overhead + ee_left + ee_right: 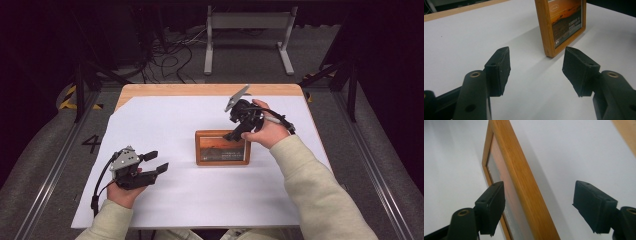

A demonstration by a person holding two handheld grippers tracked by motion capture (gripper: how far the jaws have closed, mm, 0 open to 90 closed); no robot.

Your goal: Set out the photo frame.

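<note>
A wooden picture frame (pixel 222 148) with an orange sunset print sits at the middle of the white sheet; whether it leans or lies flat is unclear. My right gripper (pixel 235 134) is open at the frame's far right corner. In the right gripper view its jaws (pixel 539 206) straddle the frame's wooden edge (pixel 524 182), one pad on the glass side and the other well clear, neither pressing. My left gripper (pixel 157 161) is open near the front left, pointing toward the frame (pixel 564 22), which lies ahead of its empty jaws (pixel 536 72).
The white sheet (pixel 165 125) covers most of the wooden table (pixel 210 90). Beyond the table's far edge are a grey metal stand (pixel 247 22) and cables (pixel 170 55) on the floor. Dark rails run along both sides.
</note>
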